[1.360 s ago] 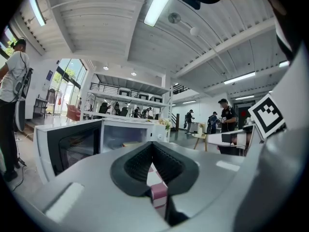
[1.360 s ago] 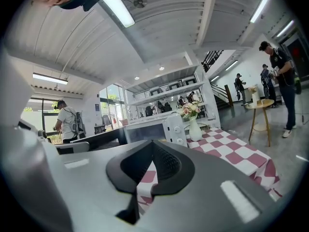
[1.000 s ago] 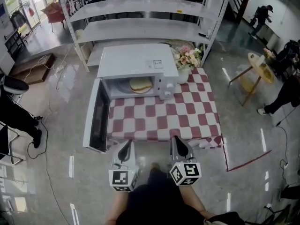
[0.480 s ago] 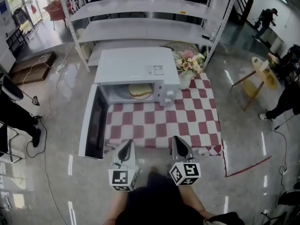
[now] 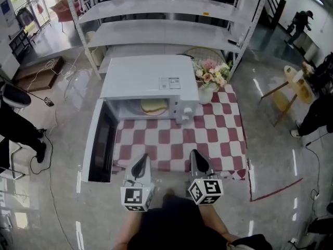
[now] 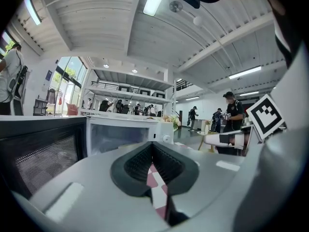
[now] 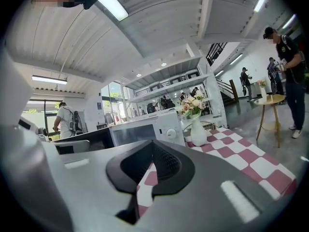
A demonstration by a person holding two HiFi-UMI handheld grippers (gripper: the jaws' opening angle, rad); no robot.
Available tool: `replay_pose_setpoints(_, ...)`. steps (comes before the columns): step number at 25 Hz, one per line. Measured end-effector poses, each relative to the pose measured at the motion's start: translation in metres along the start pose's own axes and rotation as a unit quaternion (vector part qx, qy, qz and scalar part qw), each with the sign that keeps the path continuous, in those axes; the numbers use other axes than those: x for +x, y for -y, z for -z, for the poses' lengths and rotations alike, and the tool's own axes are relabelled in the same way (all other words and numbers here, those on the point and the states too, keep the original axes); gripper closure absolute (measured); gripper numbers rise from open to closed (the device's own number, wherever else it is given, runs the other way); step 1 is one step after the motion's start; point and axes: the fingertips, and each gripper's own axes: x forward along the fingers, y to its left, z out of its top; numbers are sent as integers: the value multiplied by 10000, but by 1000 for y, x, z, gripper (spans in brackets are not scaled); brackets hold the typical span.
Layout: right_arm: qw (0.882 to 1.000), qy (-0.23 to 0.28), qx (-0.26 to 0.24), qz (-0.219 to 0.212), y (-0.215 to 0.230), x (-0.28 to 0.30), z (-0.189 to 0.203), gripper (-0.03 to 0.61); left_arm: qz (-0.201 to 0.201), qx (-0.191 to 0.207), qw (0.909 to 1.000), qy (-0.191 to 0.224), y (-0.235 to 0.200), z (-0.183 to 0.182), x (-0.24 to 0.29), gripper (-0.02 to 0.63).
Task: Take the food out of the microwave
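Reach step, I'd say: microwave (image 5: pixel 148 79) door (image 5: pixel 100 142) open, food (image 5: pixel 154 107) inside, well apart from left gripper (image 5: pixel 142 158) & right gripper (image 5: pixel 194 154). Both have fingers together, empty. Next: go in, spread fingers round food.

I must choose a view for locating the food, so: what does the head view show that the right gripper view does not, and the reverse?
Only the head view: the round pale food inside the white microwave oven, the left hand-held gripper and the right hand-held gripper together.
Only the right gripper view: its own jaws closed together with nothing between, and the white ceiling with strip lights.
Both: that oven with its door swung open, the red and white checked tablecloth, the pink flowers in a white vase.
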Motion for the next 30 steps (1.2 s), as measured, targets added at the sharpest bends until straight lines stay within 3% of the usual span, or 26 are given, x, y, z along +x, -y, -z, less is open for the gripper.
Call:
replay_pose_setpoints(9, 9999, -54, 16, -99, 21, 17, 2, 578, -75, 41, 10000, -13, 7, 6, 23, 603)
replay_pose_setpoints(30, 9990, -178, 228, -330, 25, 23, 11, 578, -366, 78, 9993, -43, 9, 6, 22, 603)
